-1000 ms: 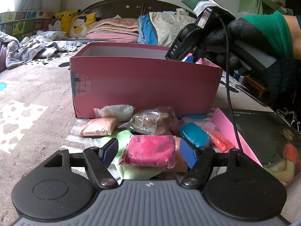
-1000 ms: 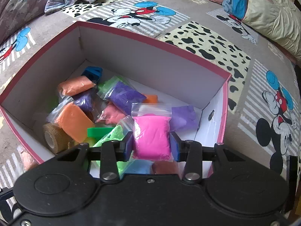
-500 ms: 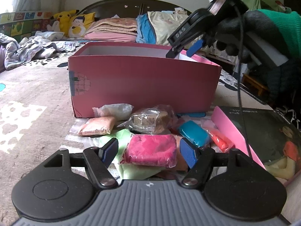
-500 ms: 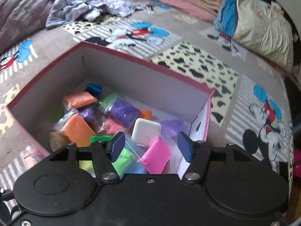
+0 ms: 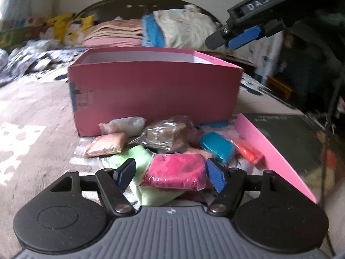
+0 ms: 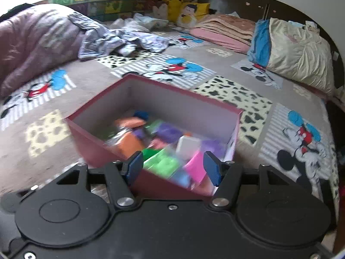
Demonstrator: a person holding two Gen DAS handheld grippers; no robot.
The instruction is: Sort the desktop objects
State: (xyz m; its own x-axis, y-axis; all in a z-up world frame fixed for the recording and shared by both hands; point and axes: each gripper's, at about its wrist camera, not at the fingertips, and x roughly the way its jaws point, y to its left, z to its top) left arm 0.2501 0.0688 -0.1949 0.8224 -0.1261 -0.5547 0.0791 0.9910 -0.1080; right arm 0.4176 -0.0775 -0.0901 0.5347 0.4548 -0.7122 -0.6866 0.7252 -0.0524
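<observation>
Ahead, both hand-held grippers gape wide; the pink box [image 5: 155, 95] walls off the magenta bag [image 5: 175, 171].

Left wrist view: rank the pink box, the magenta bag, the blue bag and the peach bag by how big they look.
1. Pink box, largest though farthest away.
2. Magenta bag, but it lies nearest the camera, which inflates it.
3. Blue bag and peach bag look much alike; I would not rank them.
</observation>
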